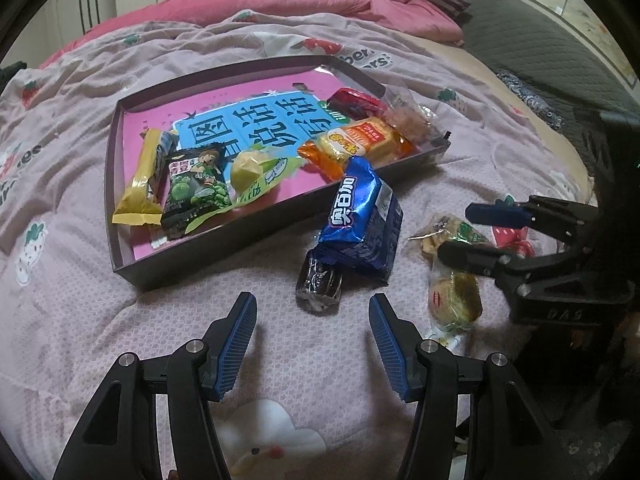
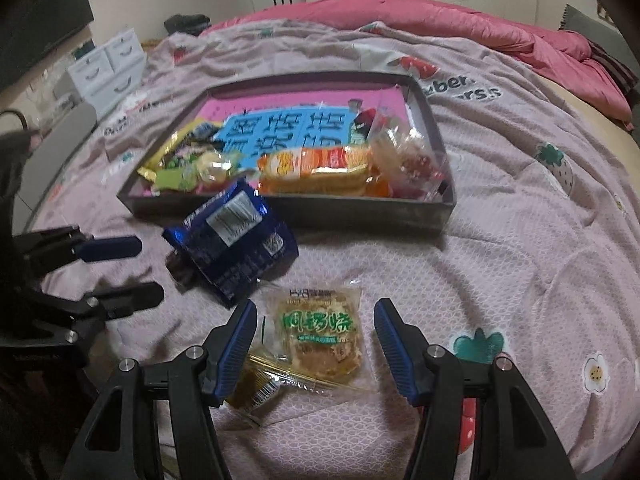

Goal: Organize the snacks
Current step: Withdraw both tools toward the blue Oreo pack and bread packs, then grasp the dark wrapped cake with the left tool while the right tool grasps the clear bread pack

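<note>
Your left hand-held gripper (image 1: 313, 312) points steeply downward, its jaws standing apart with nothing between the blue ribbed pads (image 1: 240, 332). Your right hand-held gripper (image 2: 316, 320) tilts down at much the same angle, jaws parted to a similar width, pads (image 2: 390, 336) pressing on nothing. Each shows in the other's view from the side, near its neighbour, both fingers spread and empty.

bedspread (image 1: 100, 332): soft cloth, matt, woven texture | tray (image 1: 248, 248): dark card walls, matt; glossy pink printed floor | blue packet (image 1: 360, 216): shiny crinkled foil | clear wrapper (image 2: 320, 328): glossy transparent plastic | left gripper (image 1: 312, 320) and right gripper (image 2: 316, 328): matt black plastic, ribbed blue pads, metal pins
</note>
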A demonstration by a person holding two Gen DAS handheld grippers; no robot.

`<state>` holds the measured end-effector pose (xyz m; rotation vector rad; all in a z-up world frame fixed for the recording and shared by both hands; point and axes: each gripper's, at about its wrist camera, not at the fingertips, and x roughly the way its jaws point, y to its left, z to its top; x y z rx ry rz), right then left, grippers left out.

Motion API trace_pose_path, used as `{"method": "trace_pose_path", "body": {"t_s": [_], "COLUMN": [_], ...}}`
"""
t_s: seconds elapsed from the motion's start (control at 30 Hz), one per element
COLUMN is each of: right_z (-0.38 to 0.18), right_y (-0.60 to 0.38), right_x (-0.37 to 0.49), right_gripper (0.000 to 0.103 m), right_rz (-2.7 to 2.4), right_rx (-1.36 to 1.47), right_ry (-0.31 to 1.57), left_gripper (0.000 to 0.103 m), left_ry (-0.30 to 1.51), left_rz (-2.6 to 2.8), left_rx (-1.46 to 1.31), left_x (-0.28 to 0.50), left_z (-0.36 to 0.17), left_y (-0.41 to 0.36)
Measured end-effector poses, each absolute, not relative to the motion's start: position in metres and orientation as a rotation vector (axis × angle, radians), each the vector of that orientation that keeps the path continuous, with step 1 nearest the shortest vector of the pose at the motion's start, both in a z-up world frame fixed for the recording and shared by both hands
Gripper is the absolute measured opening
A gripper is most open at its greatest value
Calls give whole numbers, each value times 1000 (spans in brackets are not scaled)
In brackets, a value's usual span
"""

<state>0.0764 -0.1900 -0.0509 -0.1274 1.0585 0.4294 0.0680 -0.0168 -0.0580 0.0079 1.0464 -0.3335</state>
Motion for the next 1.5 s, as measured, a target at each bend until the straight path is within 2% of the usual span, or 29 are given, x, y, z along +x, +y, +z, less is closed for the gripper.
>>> {"method": "trace_pose_path", "body": {"t_s": [0.9,1.07,1.37,1.5], "right_z": [-70,-73,-69,-68], "right_y": [-187,-175,-185,-190], "right_x": [83,80,82,83], "right_gripper": [60,54,48,48], "right_rz": [442,451,460,460], "right_rx": [-204,-292,-240,-216], "right_ry": [1112,1095,1096,1097], "left_gripper": [60,60,54,44], "left_ry": [1044,1056,1049,1045], "left_rz": [-320,-321,-320,-327], "left_rx": [21,31,23,22], "left_x": [84,86,91,96], "left_z": [-74,-80,-83,-84], "left_y": [-26,-30,-30,-33]}}
